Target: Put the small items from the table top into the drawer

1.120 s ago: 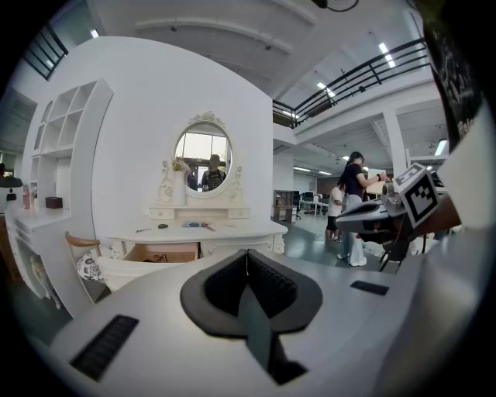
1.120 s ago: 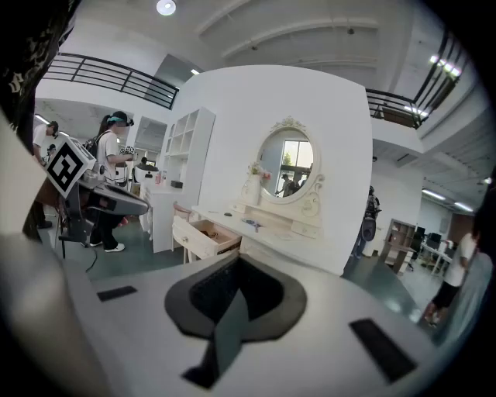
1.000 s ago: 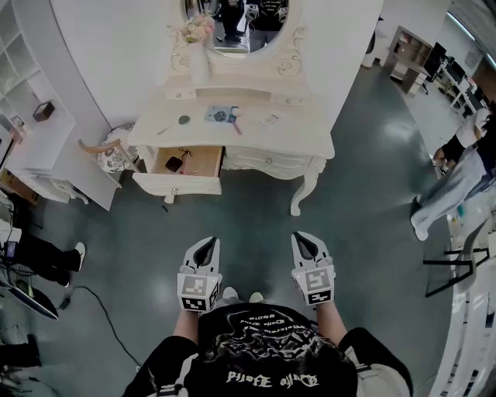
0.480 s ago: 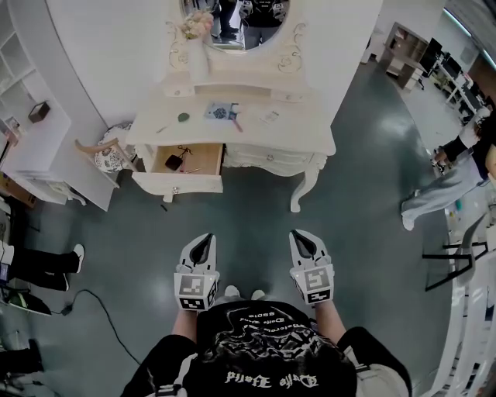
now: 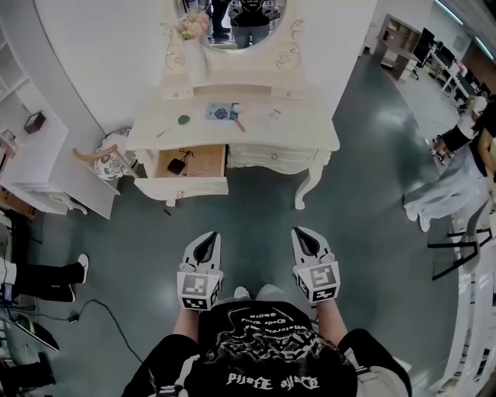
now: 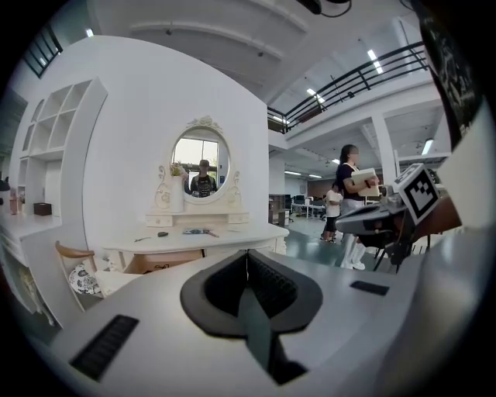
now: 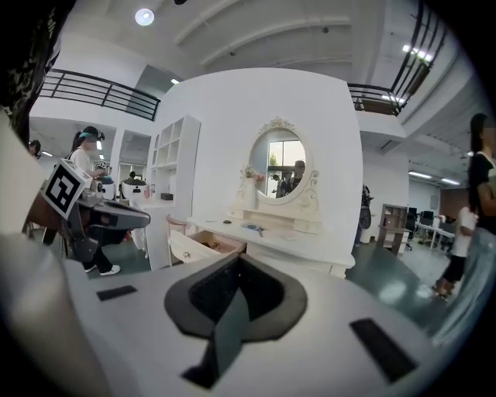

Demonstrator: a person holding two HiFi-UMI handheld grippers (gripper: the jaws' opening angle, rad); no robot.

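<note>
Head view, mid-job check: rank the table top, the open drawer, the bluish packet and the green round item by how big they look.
1. table top
2. open drawer
3. bluish packet
4. green round item
All sit at a similar distance from the camera, so the order looks reliable.

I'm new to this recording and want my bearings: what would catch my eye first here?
A white dressing table with an oval mirror stands at the top of the head view, its left-hand drawer pulled open with small items inside and more on the top. In the foreground the left gripper and right gripper sit side by side, jaws together and empty, well short of the table.
</note>
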